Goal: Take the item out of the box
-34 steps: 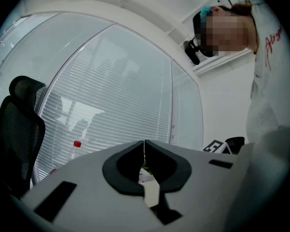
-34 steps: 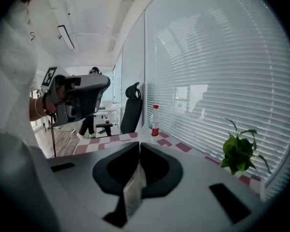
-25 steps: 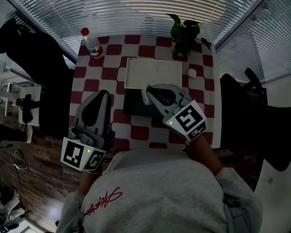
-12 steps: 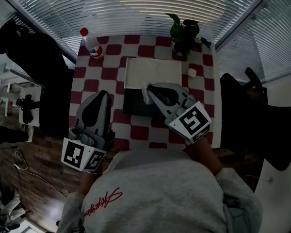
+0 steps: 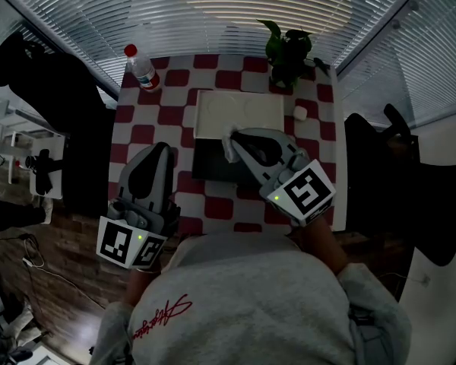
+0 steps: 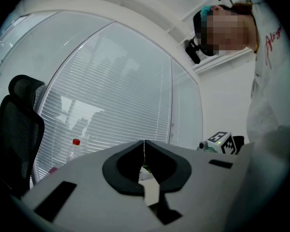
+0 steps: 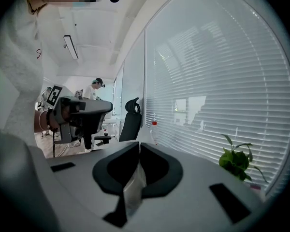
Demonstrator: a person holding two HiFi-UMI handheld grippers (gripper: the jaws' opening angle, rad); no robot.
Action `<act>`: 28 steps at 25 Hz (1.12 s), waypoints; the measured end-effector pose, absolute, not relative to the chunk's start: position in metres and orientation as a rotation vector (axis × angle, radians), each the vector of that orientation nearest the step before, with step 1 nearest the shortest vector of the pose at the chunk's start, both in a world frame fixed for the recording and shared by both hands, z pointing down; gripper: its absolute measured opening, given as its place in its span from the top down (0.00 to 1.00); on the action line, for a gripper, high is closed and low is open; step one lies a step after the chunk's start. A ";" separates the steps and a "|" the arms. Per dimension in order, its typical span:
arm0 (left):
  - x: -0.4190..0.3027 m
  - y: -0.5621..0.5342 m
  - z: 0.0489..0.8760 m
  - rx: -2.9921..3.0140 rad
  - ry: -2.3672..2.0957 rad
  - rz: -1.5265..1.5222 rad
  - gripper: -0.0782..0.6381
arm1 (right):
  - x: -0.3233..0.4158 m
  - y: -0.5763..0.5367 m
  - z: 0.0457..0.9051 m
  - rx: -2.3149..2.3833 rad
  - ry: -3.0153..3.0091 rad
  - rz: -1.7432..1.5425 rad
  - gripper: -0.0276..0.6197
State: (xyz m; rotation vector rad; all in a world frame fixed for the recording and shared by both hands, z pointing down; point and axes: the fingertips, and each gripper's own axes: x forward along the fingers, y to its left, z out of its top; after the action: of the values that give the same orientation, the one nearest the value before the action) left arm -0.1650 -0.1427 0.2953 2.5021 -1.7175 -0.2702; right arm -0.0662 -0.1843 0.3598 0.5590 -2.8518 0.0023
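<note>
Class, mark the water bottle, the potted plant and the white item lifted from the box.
water bottle (image 5: 144, 72), head view, its clear body.
potted plant (image 5: 287, 48), head view, its leaves.
white item (image 5: 229, 146), head view, its visible white end.

— What sits on the red-and-white checked counter (image 5: 147, 116)?
— A clear water bottle (image 5: 143, 71) with a red cap stands at the far left corner, and a leafy potted plant (image 5: 289, 52) at the far right. A small white object (image 5: 301, 113) lies near the plant.
— And around it?
— Window blinds (image 5: 251, 6) beyond, a black office chair (image 5: 68, 120) on the left, and another dark chair (image 5: 380, 181) on the right.
</note>
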 end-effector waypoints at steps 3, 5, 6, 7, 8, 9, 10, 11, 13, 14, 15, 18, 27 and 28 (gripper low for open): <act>-0.165 -0.143 0.295 2.504 -1.718 -0.272 0.87 | -0.066 -0.183 0.356 0.539 -2.864 -0.018 0.93; -0.166 -0.143 0.295 2.504 -1.722 -0.274 0.87 | -0.066 -0.182 0.355 0.534 -2.873 -0.022 0.93; -0.166 -0.142 0.295 2.503 -1.724 -0.274 0.87 | -0.066 -0.182 0.354 0.535 -2.874 -0.025 0.93; -0.167 -0.142 0.295 2.502 -1.725 -0.274 0.87 | -0.066 -0.182 0.354 0.538 -2.873 -0.029 0.93; -0.167 -0.142 0.294 2.502 -1.726 -0.274 0.87 | -0.066 -0.182 0.353 0.541 -2.873 -0.033 0.93; -0.167 -0.142 0.294 2.502 -1.725 -0.275 0.87 | -0.066 -0.182 0.353 0.543 -2.874 -0.037 0.93; -0.167 -0.142 0.294 2.503 -1.723 -0.275 0.87 | -0.066 -0.182 0.351 0.547 -2.878 -0.039 0.93; -0.167 -0.143 0.294 2.503 -1.722 -0.274 0.87 | -0.065 -0.182 0.350 0.550 -2.883 -0.042 0.93; -0.166 -0.143 0.294 2.503 -1.721 -0.273 0.87 | -0.065 -0.182 0.347 0.554 -2.896 -0.042 0.93; -0.166 -0.143 0.294 2.504 -1.721 -0.274 0.87 | -0.064 -0.182 0.346 0.555 -2.903 -0.037 0.93; -0.166 -0.143 0.294 2.504 -1.721 -0.276 0.87 | -0.063 -0.182 0.344 0.556 -2.910 -0.030 0.93; -0.166 -0.143 0.295 2.504 -1.722 -0.276 0.87 | -0.063 -0.182 0.339 0.566 -2.935 -0.033 0.93; -0.166 -0.143 0.294 2.505 -1.716 -0.275 0.87 | -0.059 -0.183 0.326 0.605 -2.985 0.013 0.93; -0.166 -0.143 0.295 2.505 -1.714 -0.275 0.87 | -0.058 -0.183 0.325 0.605 -2.990 0.017 0.93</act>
State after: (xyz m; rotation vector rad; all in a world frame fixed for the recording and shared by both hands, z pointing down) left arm -0.1664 -0.1427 0.2946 2.5047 -1.7142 -0.2745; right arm -0.0582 -0.1831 0.3251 0.6051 -2.9900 0.0165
